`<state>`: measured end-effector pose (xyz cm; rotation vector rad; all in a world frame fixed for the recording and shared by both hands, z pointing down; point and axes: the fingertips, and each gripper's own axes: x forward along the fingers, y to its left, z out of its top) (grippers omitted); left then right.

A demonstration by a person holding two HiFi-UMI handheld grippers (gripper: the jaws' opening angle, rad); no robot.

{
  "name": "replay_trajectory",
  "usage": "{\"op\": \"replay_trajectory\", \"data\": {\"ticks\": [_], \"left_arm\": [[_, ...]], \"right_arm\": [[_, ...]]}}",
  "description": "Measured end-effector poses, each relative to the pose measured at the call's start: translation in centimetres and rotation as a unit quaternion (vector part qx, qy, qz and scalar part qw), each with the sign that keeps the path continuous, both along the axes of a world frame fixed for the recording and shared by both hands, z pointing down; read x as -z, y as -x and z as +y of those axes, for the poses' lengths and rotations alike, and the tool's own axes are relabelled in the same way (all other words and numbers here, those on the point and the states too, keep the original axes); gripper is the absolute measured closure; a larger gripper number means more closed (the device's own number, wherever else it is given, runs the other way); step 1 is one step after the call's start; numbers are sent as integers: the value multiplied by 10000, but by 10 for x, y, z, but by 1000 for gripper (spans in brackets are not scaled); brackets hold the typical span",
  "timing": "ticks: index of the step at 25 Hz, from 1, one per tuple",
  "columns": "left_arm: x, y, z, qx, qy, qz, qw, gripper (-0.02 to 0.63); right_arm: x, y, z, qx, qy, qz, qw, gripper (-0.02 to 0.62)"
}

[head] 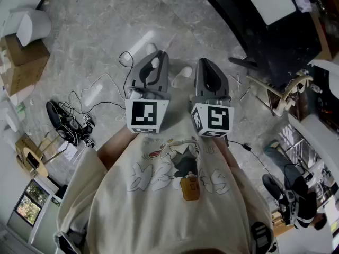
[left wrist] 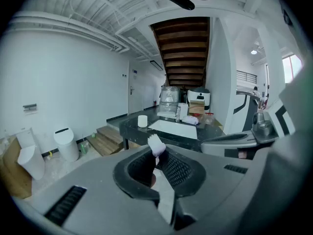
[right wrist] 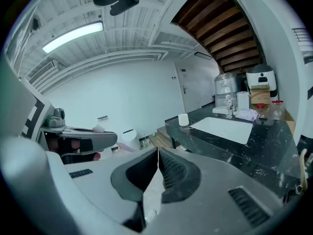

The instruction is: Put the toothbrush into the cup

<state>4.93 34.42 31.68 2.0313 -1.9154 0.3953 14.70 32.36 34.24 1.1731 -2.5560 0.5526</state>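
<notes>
My left gripper (left wrist: 157,153) is shut on a toothbrush (left wrist: 156,144). Its white bristle head sticks up from between the pads, and the handle is hidden inside the jaws. My right gripper (right wrist: 157,153) is shut with nothing in it. In the head view both grippers, left (head: 151,73) and right (head: 211,70), are held side by side in front of my chest, above the floor. A small white cup (left wrist: 142,121) stands on the black counter (left wrist: 132,129), left of the white sink (left wrist: 176,128), well ahead of both grippers. The right gripper view also shows the cup (right wrist: 183,119).
A white bin (left wrist: 66,143) and wooden steps (left wrist: 107,138) lie left of the counter. A clear water jug (left wrist: 169,102) and boxes stand at the counter's back. On the floor are cables (head: 69,120), a cardboard box (head: 21,62) and shoes. Chairs and clutter crowd the right side.
</notes>
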Motion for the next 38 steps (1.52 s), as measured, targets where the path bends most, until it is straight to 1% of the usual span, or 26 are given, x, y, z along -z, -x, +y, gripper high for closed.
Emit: {"op": "replay_trajectory", "data": {"ticks": [3, 6, 10, 13, 19, 24, 27, 29, 32, 38], "left_arm": [[1, -1, 3, -46, 27, -86, 9999, 574], [3, -1, 2, -51, 46, -26, 10000, 574], [-1, 17, -4, -105, 139, 52, 9998, 574], [-6, 42, -13, -222, 174, 127, 9995, 574], [5, 110, -45, -339, 43, 266, 9991, 574], [12, 163, -67, -490, -38, 360, 9981, 574], [16, 195, -75, -516, -88, 357, 9980, 574], [15, 214, -80, -513, -112, 372, 9979, 574], [6, 236, -89, -491, -85, 424, 9979, 574], [6, 255, -117, -473, -58, 479, 9977, 574]], "right_arm": [[0, 1, 4, -15, 110, 13, 9999, 572], [2, 4, 3, 4, 84, 44, 10000, 572], [1, 19, -2, -101, 156, 32, 9998, 572], [-6, 43, -9, -188, 253, -3, 9995, 572], [8, 103, -38, -517, 16, 137, 9986, 572], [13, 154, -64, -809, 19, 82, 9967, 572], [15, 186, -74, -876, 0, 60, 9961, 572], [12, 207, -79, -813, -1, 114, 9966, 572], [7, 233, -90, -682, -45, 226, 9974, 571], [6, 249, -115, -691, 28, 270, 9972, 571]]}}
